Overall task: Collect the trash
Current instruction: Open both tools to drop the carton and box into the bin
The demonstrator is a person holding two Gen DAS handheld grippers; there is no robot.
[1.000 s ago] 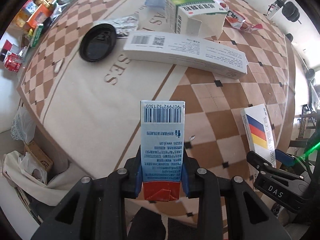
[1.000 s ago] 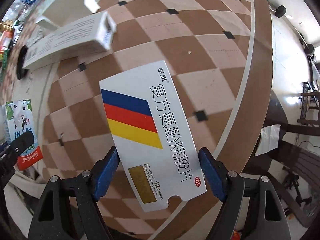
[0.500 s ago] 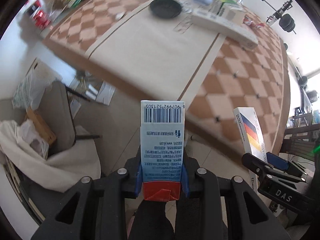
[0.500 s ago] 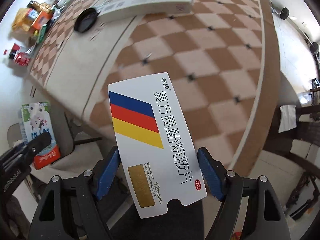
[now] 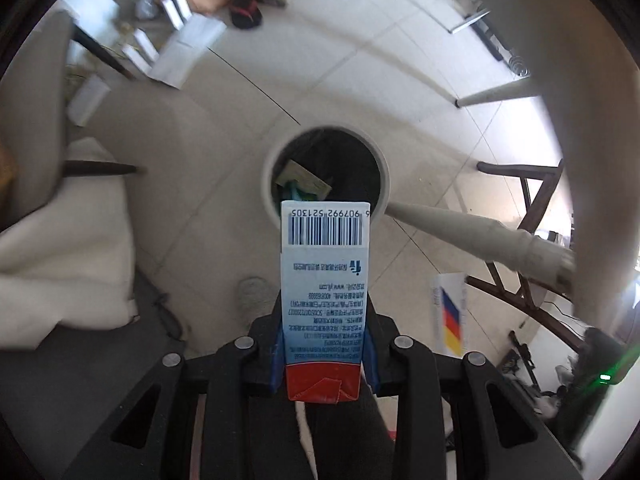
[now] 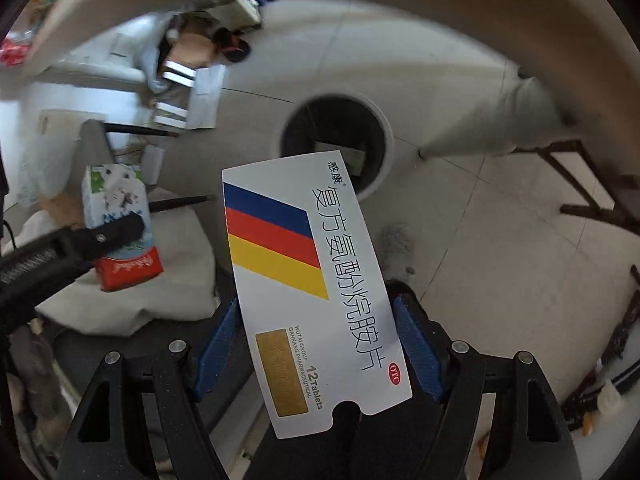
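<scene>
My left gripper (image 5: 324,344) is shut on a blue-and-white milk carton (image 5: 324,272) with a barcode at its top and a red base. It points down over a round white trash bin (image 5: 385,184) on the tiled floor, which holds some trash in its dark inside. In the right wrist view the same carton (image 6: 116,208) hangs at the left in the left gripper's black fingers (image 6: 116,230). My right gripper (image 6: 318,340) is shut on a flat white medicine box (image 6: 308,280) with blue, red and yellow stripes. The bin (image 6: 390,140) lies just beyond that box's far end.
A pale table edge (image 6: 360,8) and its tapered legs (image 5: 460,232) arch over the bin. Dark chair legs (image 5: 532,200) stand to the right. A white cloth heap (image 5: 68,240) lies at the left. Cardboard, papers and shoes (image 5: 244,12) clutter the far floor.
Both grippers have swung off the chequered tabletop and gone down beside the table, each keeping its box. The tabletop has left the views; the floor and the white bin now fill them.
</scene>
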